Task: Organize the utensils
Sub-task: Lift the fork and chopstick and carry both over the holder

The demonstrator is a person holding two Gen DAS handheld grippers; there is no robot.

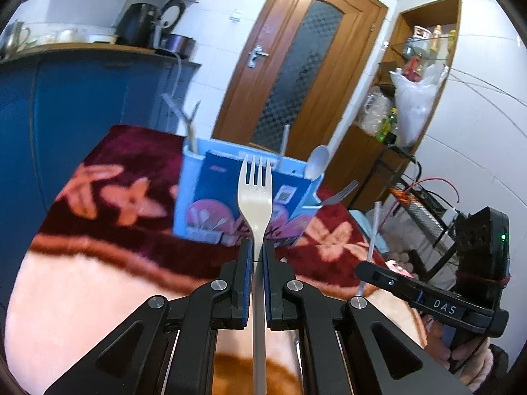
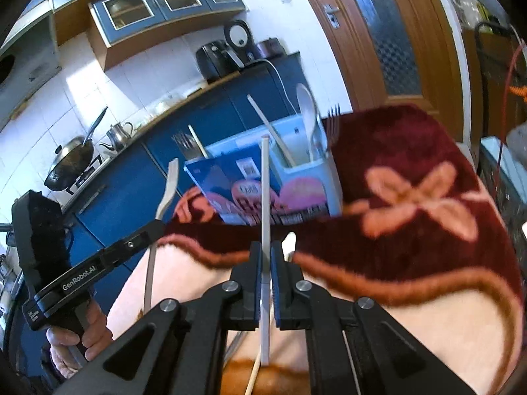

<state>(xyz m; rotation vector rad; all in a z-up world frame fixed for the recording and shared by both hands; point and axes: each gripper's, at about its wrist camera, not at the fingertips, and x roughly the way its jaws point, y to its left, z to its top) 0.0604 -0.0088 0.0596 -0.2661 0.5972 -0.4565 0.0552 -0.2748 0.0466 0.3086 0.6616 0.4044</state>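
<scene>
My left gripper [image 1: 258, 247] is shut on a white plastic fork [image 1: 255, 194], tines up, held above the floral blanket in front of the light blue utensil box [image 1: 197, 177]. It also shows in the right wrist view [image 2: 154, 227] with the fork [image 2: 168, 187]. My right gripper [image 2: 266, 247] is shut on a pale chopstick [image 2: 265, 191], held upright before the same box [image 2: 326, 177]. The right gripper appears in the left wrist view [image 1: 365, 268] with its chopstick [image 1: 374, 230]. The box holds a white spoon [image 2: 308, 108], a metal fork [image 2: 333, 121] and chopsticks [image 2: 273, 131].
The dark red floral blanket [image 1: 131, 197] covers the work surface. Blue kitchen cabinets [image 1: 82, 98] stand at the left, a wooden door [image 1: 296, 65] behind the box, and a cluttered shelf [image 1: 411, 82] at the right. A wooden stick [image 2: 253, 375] lies below my right gripper.
</scene>
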